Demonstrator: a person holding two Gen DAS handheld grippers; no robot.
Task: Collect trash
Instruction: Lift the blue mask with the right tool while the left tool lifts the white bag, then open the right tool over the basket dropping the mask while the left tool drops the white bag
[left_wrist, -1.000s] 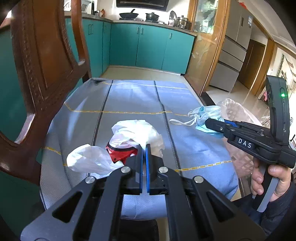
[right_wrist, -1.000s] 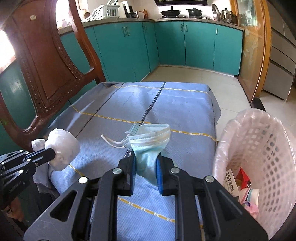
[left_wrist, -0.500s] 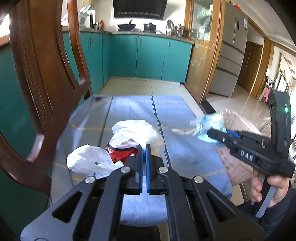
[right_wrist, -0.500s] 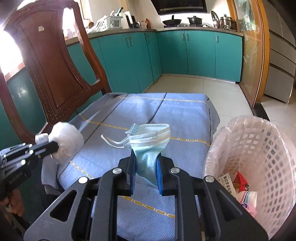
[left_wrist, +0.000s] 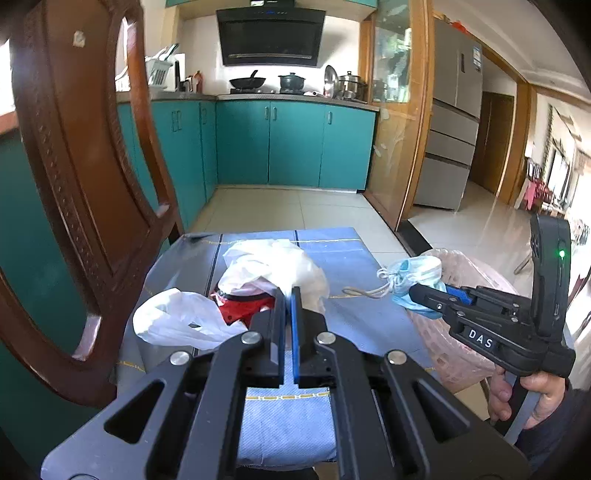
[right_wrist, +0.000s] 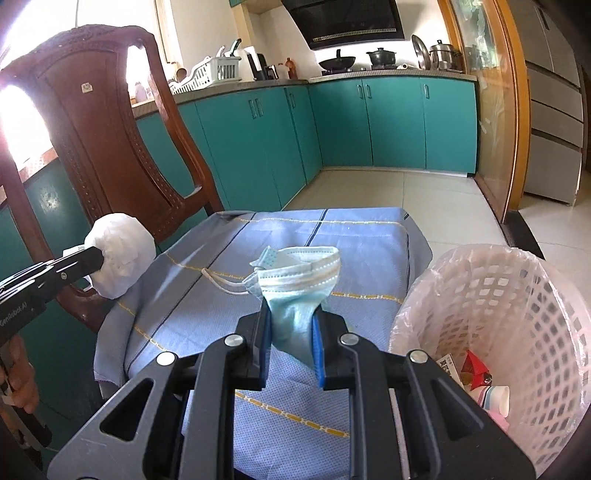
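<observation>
Left gripper (left_wrist: 288, 295) pinched on a white plastic bag (left_wrist: 273, 266) with something red inside, held above the blue tablecloth (left_wrist: 347, 258). Right gripper (right_wrist: 291, 314) clamps a blue face mask (right_wrist: 299, 284), ear loop dangling, just left of the white basket (right_wrist: 517, 302). Basket has wrappers (right_wrist: 472, 373) in it. Wooden chair (right_wrist: 92, 129) behind the table.

Cloth-covered table (right_wrist: 369, 236) ahead; chair (right_wrist: 110, 147) at its left edge, basket (right_wrist: 517, 314) off its right side (wrappers (right_wrist: 469, 373) inside). Mask (right_wrist: 295, 295) above table, bag (left_wrist: 266, 266) left of it.
</observation>
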